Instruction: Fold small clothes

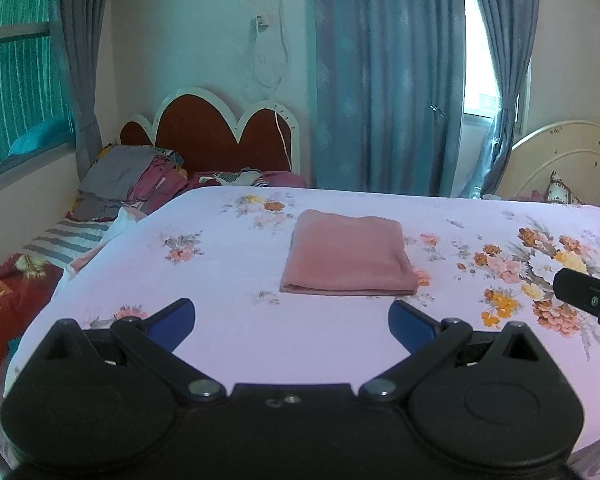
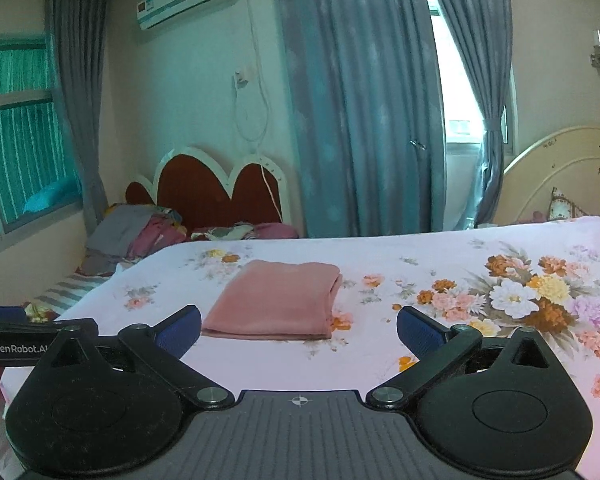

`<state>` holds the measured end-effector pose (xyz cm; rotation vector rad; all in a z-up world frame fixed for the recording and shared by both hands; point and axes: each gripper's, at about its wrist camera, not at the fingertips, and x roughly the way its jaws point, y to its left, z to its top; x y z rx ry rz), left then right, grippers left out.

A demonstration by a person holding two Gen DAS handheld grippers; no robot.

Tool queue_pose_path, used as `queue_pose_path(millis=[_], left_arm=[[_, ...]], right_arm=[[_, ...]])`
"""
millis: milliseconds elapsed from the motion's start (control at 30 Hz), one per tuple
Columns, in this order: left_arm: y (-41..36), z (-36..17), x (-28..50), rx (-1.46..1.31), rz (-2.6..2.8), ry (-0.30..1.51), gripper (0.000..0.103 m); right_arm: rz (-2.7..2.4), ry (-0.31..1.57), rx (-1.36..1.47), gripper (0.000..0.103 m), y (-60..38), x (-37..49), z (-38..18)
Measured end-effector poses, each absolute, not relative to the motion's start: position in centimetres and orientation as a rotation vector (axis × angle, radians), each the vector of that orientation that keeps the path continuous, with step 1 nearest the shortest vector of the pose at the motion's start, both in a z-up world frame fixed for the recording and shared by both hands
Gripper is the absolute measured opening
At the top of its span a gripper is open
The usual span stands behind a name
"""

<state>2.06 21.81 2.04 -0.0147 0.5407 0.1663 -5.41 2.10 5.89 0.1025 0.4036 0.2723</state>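
Note:
A pink cloth (image 1: 346, 254) lies folded into a neat rectangle on the floral bedsheet (image 1: 236, 280). It also shows in the right wrist view (image 2: 276, 304), left of centre. My left gripper (image 1: 292, 320) is open and empty, held just short of the cloth's near edge. My right gripper (image 2: 299, 330) is open and empty, a little to the right of the cloth's near edge. The right gripper shows at the right edge of the left wrist view (image 1: 588, 292). The left gripper shows at the left edge of the right wrist view (image 2: 16, 340).
A second bed with a red scalloped headboard (image 1: 220, 132) stands behind on the left, with a pile of clothes (image 1: 132, 180) on it. Blue curtains (image 1: 380, 80) hang behind. A cream headboard (image 1: 560, 160) is at the right. The bed's left edge drops off near the striped bedding (image 1: 64, 240).

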Motion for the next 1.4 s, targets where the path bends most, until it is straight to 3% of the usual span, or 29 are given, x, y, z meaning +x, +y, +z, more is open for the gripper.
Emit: queue_pose_path(millis=[1400], left_arm=[[22.42,1.76,2.26,-0.030,0.182,0.559,0.103]], right_arm=[[0.295,0.405,0.106,0.103,1.89,-4.63,5.60]])
